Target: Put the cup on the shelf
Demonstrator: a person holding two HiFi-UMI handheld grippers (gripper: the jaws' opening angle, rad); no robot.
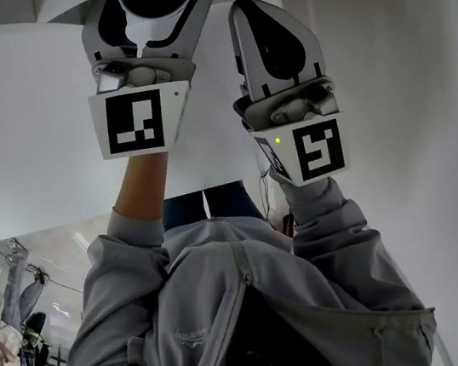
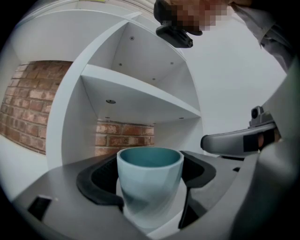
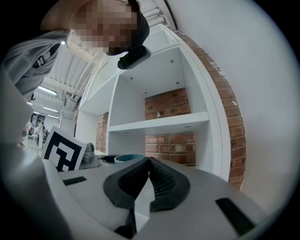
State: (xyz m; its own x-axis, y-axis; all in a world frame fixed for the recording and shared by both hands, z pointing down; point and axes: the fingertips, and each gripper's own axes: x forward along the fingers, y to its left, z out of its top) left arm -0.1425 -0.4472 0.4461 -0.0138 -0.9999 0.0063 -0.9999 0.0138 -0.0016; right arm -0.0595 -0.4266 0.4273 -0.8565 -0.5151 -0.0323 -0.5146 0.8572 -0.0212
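Jaws spread wide and clamped on the pale blue cup (image 2: 149,185), the left gripper (image 1: 151,5) holds it upright just in front of the white shelf (image 2: 140,93), facing the opening under the middle board; placing it well likely means keeping it level and setting it flat inside before releasing. The right gripper (image 3: 149,178), also short of the shelf, is closed on nothing. The cup's base and that opening's floor are hidden behind the jaws.
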